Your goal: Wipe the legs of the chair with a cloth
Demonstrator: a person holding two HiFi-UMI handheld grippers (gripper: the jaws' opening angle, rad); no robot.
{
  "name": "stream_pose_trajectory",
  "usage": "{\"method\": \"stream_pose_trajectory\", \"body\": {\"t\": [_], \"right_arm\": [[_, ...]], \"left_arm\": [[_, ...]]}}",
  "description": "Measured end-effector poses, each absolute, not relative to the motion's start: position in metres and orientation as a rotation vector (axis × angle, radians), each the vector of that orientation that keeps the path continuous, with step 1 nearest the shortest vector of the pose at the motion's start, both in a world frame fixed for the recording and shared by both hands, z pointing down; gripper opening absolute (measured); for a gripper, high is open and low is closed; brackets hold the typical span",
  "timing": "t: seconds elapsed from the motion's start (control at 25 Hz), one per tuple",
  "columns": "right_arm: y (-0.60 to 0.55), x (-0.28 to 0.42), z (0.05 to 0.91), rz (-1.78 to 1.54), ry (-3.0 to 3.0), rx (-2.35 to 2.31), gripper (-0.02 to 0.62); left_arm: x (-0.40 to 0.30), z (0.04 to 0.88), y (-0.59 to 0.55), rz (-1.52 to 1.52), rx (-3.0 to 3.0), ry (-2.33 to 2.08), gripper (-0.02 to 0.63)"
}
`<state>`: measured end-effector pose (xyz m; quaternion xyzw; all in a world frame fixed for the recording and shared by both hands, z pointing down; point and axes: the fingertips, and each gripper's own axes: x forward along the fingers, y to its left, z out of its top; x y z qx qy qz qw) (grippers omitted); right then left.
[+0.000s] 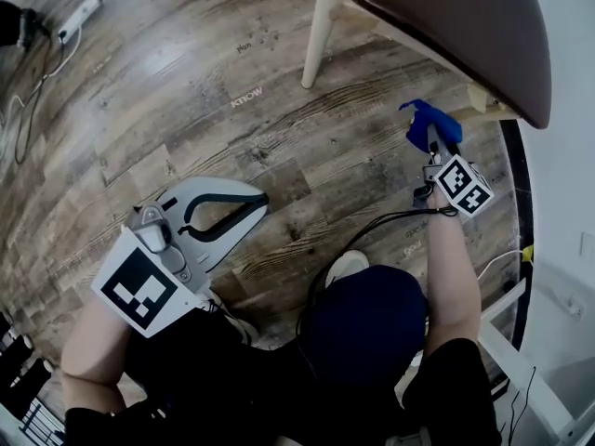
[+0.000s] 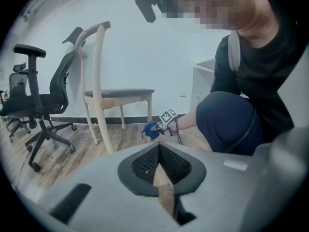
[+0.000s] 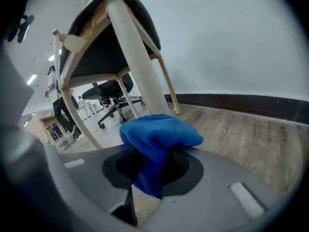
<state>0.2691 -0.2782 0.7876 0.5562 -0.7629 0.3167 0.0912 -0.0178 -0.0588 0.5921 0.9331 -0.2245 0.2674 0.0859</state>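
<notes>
Nearest the body, the left gripper [image 1: 251,203] hangs low over the wooden floor [image 1: 186,100] with its jaws together on nothing; it has no part in this step and is best held out of the way. Further out, the right gripper [image 1: 431,139] is clamped on the blue cloth [image 3: 159,132], which bunches forward past the jaw tips, close to the nearest leg [image 3: 137,66] of the chair [image 1: 465,35]; whether cloth meets wood I cannot tell. To wipe well, press the soft bunch rather than the hard jaws against the leg, run it the whole length between floor and seat, then work round to the hidden side. The farther leg [image 1: 321,26] stands well apart and looks left to do
</notes>
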Motion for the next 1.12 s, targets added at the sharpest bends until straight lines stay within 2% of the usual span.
{"method": "stream_pose_trajectory", "body": {"t": [0.52, 1.12], "right_arm": [[-0.281, 0.272, 0.919, 1.072, -1.976, 1.559, 0.104], [-0.282, 0.271, 0.909, 1.055, -1.984, 1.532, 0.104]], "left_arm": [[-0.022, 0.590, -0.056, 0.780, 2.742, -0.700, 0.006], [-0.023, 0.590, -0.055, 0.739, 2.736, -0.668, 0.006]]}}
